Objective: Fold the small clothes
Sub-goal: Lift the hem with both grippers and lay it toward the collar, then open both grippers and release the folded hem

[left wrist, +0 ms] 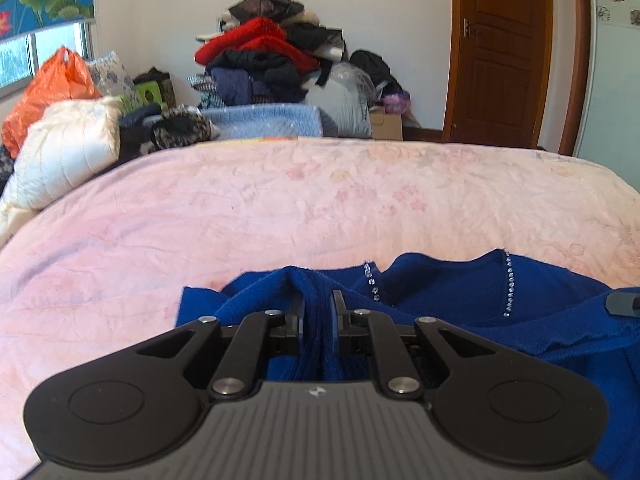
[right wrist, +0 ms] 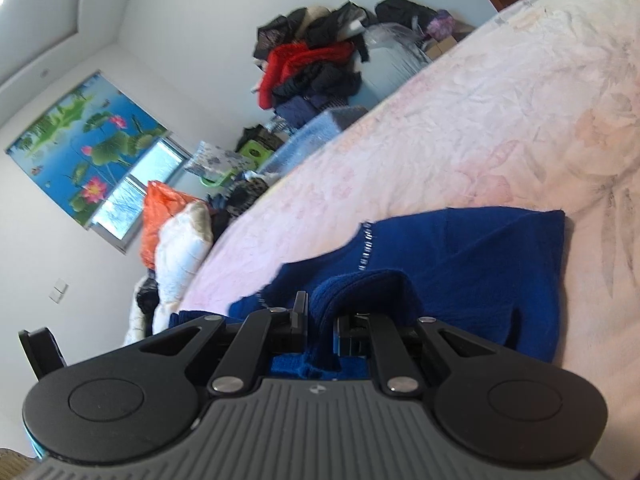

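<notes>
Royal-blue knit garment with rhinestone trim (left wrist: 460, 292) lies on the near part of the pink floral bedspread (left wrist: 280, 208). Left gripper (left wrist: 319, 312): jaws nearly closed, pinching a bunched ridge of the knit. Right gripper (right wrist: 320, 320): likewise clamped on a fold. Risk: thick bunched fabric may slip free of either pinch, or uneven pull could skew the fold.

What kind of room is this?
Most likely a bedroom. There is a wide bed under a pink flowered cover, a white pillow at its side, and a heap of clothes piled against the wall by a wooden door.
</notes>
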A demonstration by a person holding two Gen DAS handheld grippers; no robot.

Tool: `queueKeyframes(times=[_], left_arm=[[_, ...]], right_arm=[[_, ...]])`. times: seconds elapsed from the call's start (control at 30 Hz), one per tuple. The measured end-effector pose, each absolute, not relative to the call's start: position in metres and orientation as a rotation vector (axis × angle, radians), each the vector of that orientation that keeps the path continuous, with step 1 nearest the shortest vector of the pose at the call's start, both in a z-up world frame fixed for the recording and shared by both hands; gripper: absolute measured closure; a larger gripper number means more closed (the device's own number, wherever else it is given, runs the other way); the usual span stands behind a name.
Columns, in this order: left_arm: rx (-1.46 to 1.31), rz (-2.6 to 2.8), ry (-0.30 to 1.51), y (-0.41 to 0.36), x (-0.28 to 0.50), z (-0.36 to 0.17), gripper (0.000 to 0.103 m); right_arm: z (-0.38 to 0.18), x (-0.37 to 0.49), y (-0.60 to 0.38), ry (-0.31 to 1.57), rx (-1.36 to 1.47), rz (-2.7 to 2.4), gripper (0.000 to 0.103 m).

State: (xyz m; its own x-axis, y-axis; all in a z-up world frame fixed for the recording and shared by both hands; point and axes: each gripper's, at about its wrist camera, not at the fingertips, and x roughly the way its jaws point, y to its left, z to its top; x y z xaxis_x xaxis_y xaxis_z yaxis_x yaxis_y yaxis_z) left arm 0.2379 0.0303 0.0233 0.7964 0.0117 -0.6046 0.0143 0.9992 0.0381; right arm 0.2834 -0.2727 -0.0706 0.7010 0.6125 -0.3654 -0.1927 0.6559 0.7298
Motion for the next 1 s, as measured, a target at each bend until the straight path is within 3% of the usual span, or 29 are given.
queueKeyframes(times=[0.57, 0.83, 1.0], left_arm=[[-0.1, -0.033, 0.78, 0.053, 0.266, -0.004, 0.089], [-0.269, -0.059, 0.81, 0.075, 0.272, 0.001, 0.088], [-0.301, -0.062, 0.795, 0.082, 0.276, 0.007, 0.075]], right_arm=[[-0.109, 0.314, -0.28, 0.732, 0.83, 0.472, 0.081], [-0.111, 0.32, -0.279, 0.734, 0.865, 0.48, 0.061], [-0.11, 0.323, -0.279, 0.73, 0.864, 0.473, 0.056]])
